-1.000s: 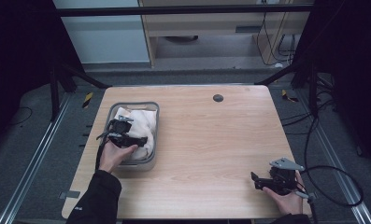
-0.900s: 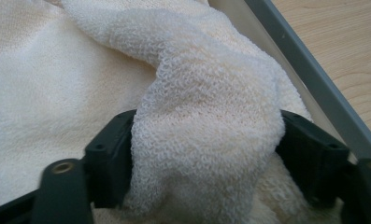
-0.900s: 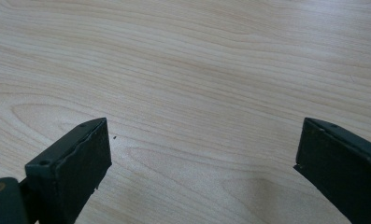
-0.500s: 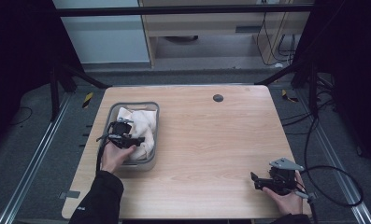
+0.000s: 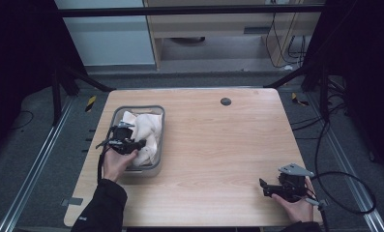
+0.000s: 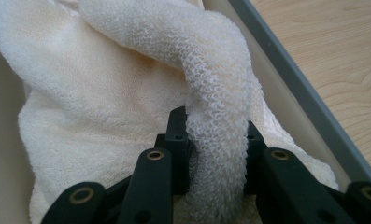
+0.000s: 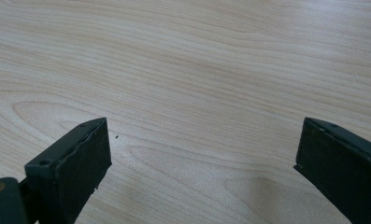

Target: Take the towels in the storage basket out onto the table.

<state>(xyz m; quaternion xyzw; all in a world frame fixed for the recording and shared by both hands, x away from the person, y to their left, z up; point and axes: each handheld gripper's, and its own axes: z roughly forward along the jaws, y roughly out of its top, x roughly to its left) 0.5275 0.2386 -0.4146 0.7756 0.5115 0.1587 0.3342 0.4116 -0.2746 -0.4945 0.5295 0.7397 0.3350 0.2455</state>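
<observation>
A cream terry towel [image 5: 143,130] lies bunched in a grey tub [image 5: 158,113] at the table's left. My left gripper [image 5: 140,144] reaches into the tub. Its jaws have just been closing and now pinch a raised fold of the towel [image 6: 218,116] between the pads. In the left gripper view the left gripper [image 6: 216,140] has that fold squeezed between both black jaws. My right gripper [image 5: 263,186] rests low over the table near the front right corner. Its jaws stand wide apart in the right gripper view, right gripper [image 7: 202,144] with bare wood between them.
The wooden table [image 5: 218,145] has a small dark round hole [image 5: 225,101] near its far edge. A black cable [image 5: 344,193] loops off the right side from the right gripper. Dark frame posts stand at the table's far corners.
The left gripper's jaws have come together on a fold of the towel and it shifted slightly within the tub. The right hand has stayed where it was.
</observation>
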